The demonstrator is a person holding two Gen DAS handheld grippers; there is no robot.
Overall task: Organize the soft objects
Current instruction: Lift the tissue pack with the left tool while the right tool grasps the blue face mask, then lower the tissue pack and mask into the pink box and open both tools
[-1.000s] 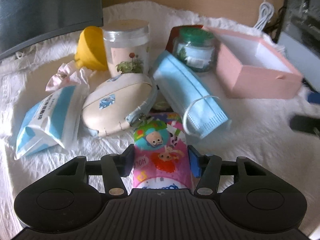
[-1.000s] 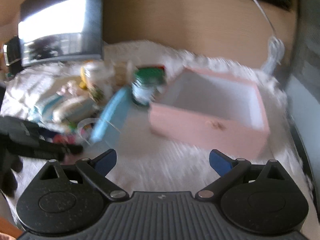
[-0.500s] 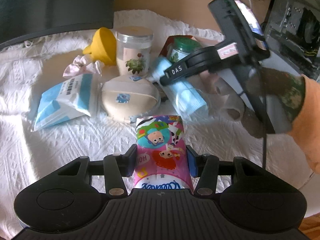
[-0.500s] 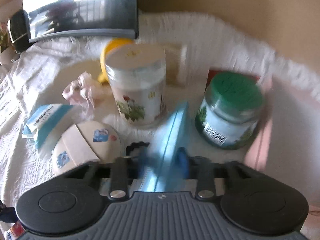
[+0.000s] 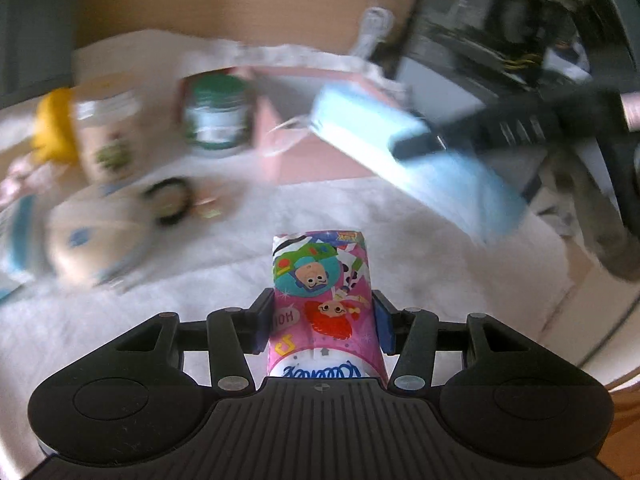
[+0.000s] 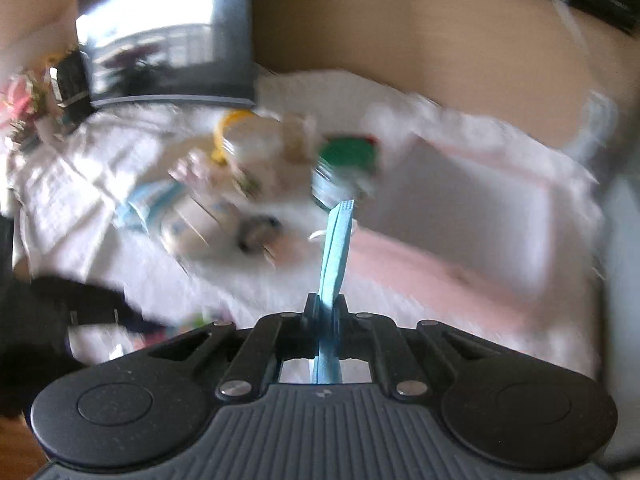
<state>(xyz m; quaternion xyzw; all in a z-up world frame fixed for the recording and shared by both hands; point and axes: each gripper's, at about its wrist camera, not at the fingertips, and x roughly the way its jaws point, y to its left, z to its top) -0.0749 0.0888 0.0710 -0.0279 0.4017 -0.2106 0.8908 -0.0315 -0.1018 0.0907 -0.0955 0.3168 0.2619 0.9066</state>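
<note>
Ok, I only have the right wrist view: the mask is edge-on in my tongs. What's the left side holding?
Observer: The left tongs are shut on a cartoon-print tissue pack.
Operator: Is my mask over the box?
Observer: In the left view the mask hangs spread out, in front of the pink box, clamped by the right tongs.
Operator: Anything between the jars and the pack?
Observer: A black hair tie, beside the cream pouch.

Your tissue pack (image 5: 322, 288) has glossy printed plastic wrap. Face mask (image 6: 335, 248) looks like soft matt pleated fabric. Desk cover (image 5: 360, 208) is white textured cloth.
</note>
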